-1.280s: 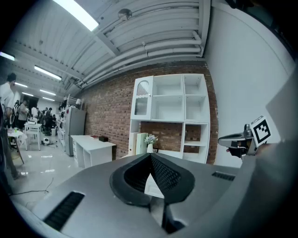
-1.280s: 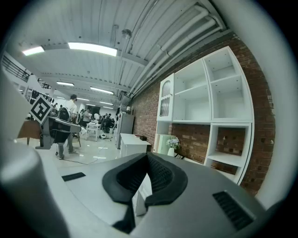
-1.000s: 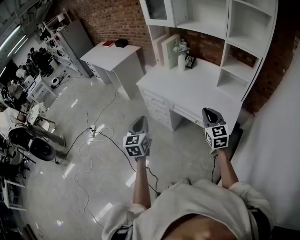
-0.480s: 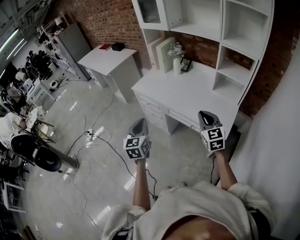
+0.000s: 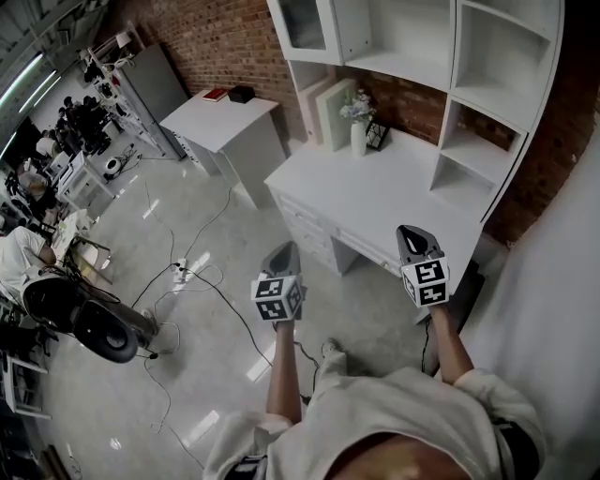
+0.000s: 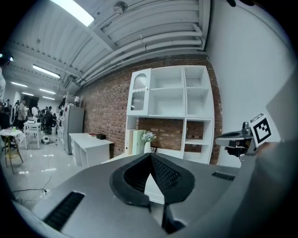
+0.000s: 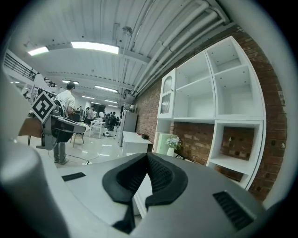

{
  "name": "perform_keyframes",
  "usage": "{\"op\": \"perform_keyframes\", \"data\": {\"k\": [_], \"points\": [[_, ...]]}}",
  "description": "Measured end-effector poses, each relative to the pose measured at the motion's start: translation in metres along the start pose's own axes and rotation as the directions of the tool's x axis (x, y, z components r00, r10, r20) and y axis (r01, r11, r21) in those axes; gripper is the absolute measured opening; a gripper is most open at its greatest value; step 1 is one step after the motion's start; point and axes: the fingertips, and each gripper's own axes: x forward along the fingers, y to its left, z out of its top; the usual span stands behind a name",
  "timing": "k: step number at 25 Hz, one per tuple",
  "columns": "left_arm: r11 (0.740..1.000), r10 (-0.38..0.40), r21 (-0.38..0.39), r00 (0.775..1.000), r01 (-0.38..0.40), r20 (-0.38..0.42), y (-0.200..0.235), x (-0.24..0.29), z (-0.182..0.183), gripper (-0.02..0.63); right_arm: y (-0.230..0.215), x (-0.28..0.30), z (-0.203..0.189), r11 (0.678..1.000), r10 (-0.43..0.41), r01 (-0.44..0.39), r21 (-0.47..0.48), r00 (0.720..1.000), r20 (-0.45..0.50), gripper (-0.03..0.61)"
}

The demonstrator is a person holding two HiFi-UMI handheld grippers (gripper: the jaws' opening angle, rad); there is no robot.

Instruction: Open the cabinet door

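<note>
The glass-fronted cabinet door looks closed at the top of the frame, high on the white hutch above the table. Your left claw and right claw are both pinched together, empty, well short of it. Reaching up carelessly, you could topple the flower vase beneath.

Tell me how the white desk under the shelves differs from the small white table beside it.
The desk is larger and carries a shelf unit on top; the small table has nothing built above it. The desk holds a vase of flowers; the small table holds a red book and a black box. Both are white and stand against the brick wall.
</note>
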Motion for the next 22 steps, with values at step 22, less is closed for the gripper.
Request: {"op": "perform_keyframes", "data": {"k": [22], "points": [[0.996,-0.082,0.030,0.996,0.081,0.040,0.105,0.191,0.063,0.026,-0.051,0.198,0.036,0.997,-0.074,0.074,-0.013,0.997,0.003,0.014]]}}
